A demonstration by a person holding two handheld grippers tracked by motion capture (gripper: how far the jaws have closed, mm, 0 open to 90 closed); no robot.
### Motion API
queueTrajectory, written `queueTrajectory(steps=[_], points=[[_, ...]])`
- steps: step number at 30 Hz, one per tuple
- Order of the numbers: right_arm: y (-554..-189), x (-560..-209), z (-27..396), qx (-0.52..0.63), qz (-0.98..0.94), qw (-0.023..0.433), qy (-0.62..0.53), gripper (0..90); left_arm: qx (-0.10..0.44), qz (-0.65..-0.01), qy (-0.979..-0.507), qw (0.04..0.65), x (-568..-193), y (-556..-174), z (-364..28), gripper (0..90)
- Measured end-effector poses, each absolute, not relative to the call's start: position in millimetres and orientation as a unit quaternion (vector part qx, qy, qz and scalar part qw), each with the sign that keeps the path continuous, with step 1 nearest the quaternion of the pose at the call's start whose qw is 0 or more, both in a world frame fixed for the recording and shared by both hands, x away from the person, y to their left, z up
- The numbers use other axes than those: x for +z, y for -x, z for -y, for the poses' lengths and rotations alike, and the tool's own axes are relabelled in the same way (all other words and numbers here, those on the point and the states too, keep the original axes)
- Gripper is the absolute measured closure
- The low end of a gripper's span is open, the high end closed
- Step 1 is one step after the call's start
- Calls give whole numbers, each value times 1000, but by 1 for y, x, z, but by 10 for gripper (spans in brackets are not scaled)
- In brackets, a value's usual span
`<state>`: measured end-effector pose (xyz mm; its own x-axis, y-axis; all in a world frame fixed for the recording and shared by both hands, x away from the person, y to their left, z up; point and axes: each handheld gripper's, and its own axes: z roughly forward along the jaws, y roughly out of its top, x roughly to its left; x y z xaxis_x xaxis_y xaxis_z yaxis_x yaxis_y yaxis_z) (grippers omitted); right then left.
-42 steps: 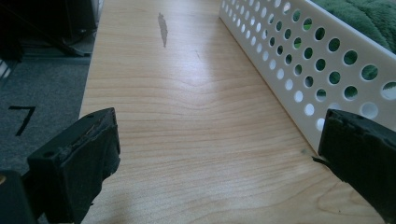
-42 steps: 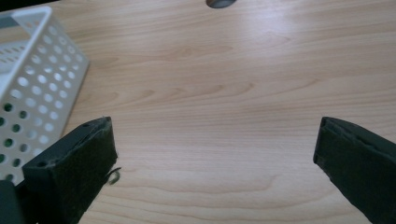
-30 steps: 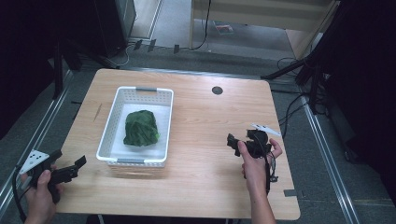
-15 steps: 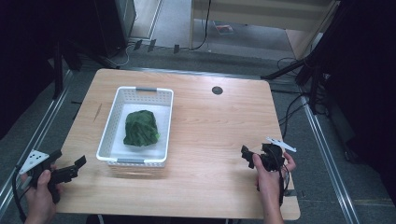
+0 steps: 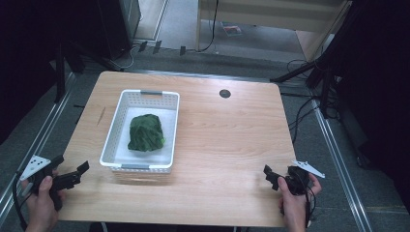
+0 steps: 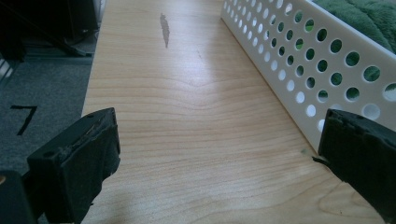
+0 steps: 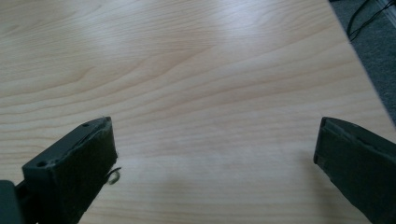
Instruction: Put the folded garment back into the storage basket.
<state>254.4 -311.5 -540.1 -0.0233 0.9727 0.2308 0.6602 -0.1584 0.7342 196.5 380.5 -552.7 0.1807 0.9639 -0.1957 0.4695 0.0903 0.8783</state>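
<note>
Table: a rectangular light-wood table (image 5: 227,145) spans the high view, with a small dark round hole near its far edge, right of centre.
Basket: a white perforated plastic basket (image 5: 112,136) with grey handle strips sits on the left half of the table, its long sides running near to far.
Cloth: a crumpled dark green cloth bundle (image 5: 146,133) lies inside the basket, about mid-length, resting on the floor of it.
Left gripper: the black two-jaw left gripper (image 5: 77,173) is held at the near left corner of the table, just left of the basket's near end and apart from it; jaws spread wide, nothing between them. In the left gripper view the basket's side wall runs along the right.
Right gripper: the black two-jaw right gripper (image 5: 270,177) is held at the near right edge, well apart from the basket; jaws spread wide over bare wood, nothing held.
Step in hand: judged as both tools parked at rest, cloth apparently settled in the basket.
Doing it well: keep both tools low, level and apart from the basket; keep the cables from dragging across the table.
</note>
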Motion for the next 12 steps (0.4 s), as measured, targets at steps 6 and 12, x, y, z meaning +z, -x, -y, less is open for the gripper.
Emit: queueTrajectory(steps=[6, 12], points=[[-240, -541, 329, 396, -597, 220, -662, 0, 270, -580, -618, 457, -553, -196, -381, 0], [-238, -541, 331, 405, -592, 225, -660, 0, 270, -579, -618, 457, -553, -196, -381, 0]])
